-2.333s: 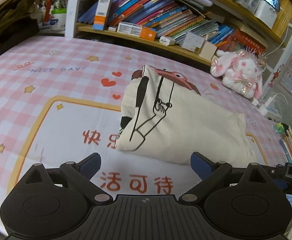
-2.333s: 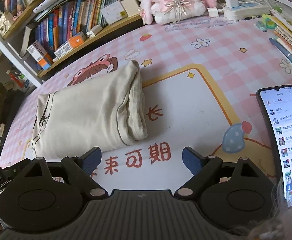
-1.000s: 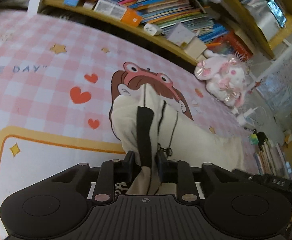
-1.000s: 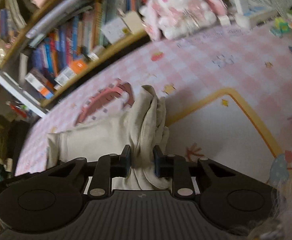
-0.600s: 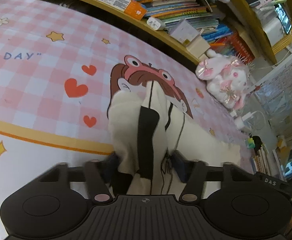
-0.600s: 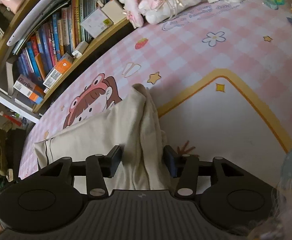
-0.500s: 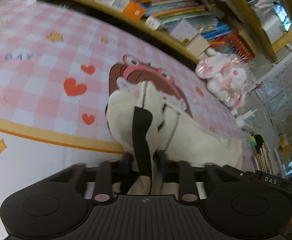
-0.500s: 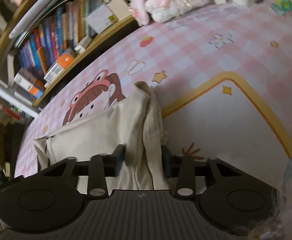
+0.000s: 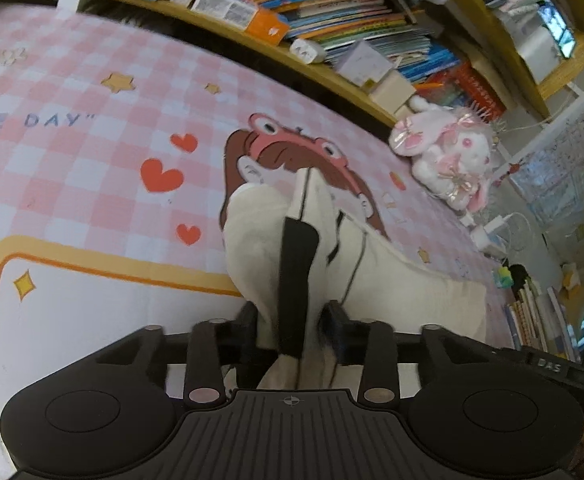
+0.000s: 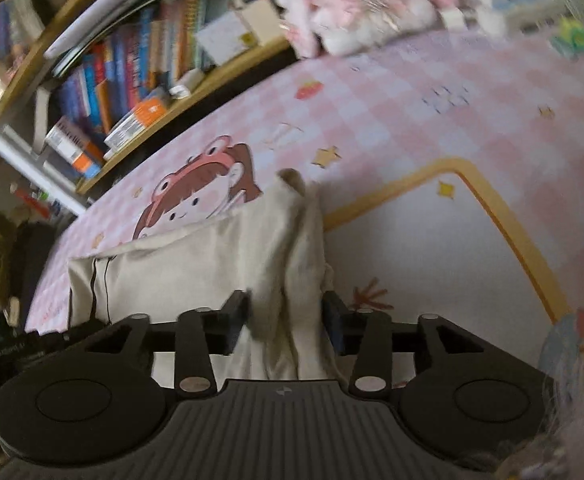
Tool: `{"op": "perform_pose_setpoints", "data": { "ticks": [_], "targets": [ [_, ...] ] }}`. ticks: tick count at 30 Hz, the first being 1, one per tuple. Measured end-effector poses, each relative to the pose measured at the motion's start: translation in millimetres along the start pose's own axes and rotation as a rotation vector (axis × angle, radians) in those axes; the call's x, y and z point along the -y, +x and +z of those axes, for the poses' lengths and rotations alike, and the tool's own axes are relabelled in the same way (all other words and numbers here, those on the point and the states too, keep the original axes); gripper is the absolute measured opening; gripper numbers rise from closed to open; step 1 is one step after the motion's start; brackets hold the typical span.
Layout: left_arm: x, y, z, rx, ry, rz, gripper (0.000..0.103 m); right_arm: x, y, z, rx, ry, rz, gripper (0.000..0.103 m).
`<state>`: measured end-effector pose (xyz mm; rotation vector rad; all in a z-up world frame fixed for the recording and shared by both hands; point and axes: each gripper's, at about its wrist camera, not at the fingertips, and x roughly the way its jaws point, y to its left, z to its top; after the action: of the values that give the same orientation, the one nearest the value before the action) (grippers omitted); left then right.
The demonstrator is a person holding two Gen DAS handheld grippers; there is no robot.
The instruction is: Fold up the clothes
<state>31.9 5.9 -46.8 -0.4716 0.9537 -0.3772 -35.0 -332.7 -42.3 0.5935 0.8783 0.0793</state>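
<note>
A folded cream garment (image 9: 391,284) with a black printed figure lies on the pink checked mat (image 9: 92,184). My left gripper (image 9: 293,322) is shut on its left end, with the cloth bunched up between the fingers. My right gripper (image 10: 286,316) is shut on the garment's right end (image 10: 292,256), where the cloth rises in a ridge between the fingers. The rest of the garment (image 10: 180,264) stretches flat to the left in the right wrist view.
A bookshelf (image 9: 331,12) packed with books runs along the far edge of the mat. A pink plush rabbit (image 9: 447,156) sits at the back right, with chargers and stacked books (image 9: 531,312) beyond it. Dark clothes (image 10: 0,264) lie at the far left.
Both grippers came down from open above the mat and closed on the garment's two ends. They loosened briefly, then gripped again. The right view now blurs with motion.
</note>
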Motion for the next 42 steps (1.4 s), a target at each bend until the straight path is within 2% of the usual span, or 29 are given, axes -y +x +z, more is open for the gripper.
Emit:
{"op": "perform_pose_setpoints", "data": {
  "ticks": [4, 8, 15, 16, 17, 19, 20, 22, 29, 42],
  "targets": [
    [-7, 5, -1, -0.002, -0.033, -0.014, 0.050, 11, 0, -3, -0.029, 0.080, 0.019, 0.049],
    [-6, 9, -1, 0.006, -0.038, -0.033, 0.049, 8, 4, -2, -0.031, 0.069, 0.036, 0.049],
    [-2, 13, -2, 0.017, -0.049, -0.032, 0.041, -7, 17, 2, -0.032, 0.005, 0.037, 0.052],
    [0, 14, -3, 0.014, -0.049, -0.028, 0.033, -9, 19, 2, -0.034, -0.005, 0.033, 0.048],
    [1, 14, -4, 0.010, -0.049, -0.027, 0.028, -11, 20, 2, -0.036, -0.015, 0.030, 0.040],
    [4, 13, -6, 0.005, -0.047, -0.027, 0.018, -13, 20, 2, -0.036, -0.028, 0.025, 0.033],
    [6, 10, -7, 0.012, -0.038, -0.029, 0.017, -14, 19, 1, -0.034, -0.031, 0.023, 0.028],
    [10, 3, -8, 0.026, -0.025, -0.035, 0.015, -17, 14, 1, -0.021, -0.044, 0.022, 0.025],
    [19, -18, -13, 0.064, -0.014, -0.034, 0.014, -35, -12, -1, 0.046, -0.116, 0.044, 0.024],
    [42, -48, -44, 0.137, -0.016, 0.004, 0.014, -32, -34, -13, 0.030, -0.156, 0.083, 0.024]
  ]
}}
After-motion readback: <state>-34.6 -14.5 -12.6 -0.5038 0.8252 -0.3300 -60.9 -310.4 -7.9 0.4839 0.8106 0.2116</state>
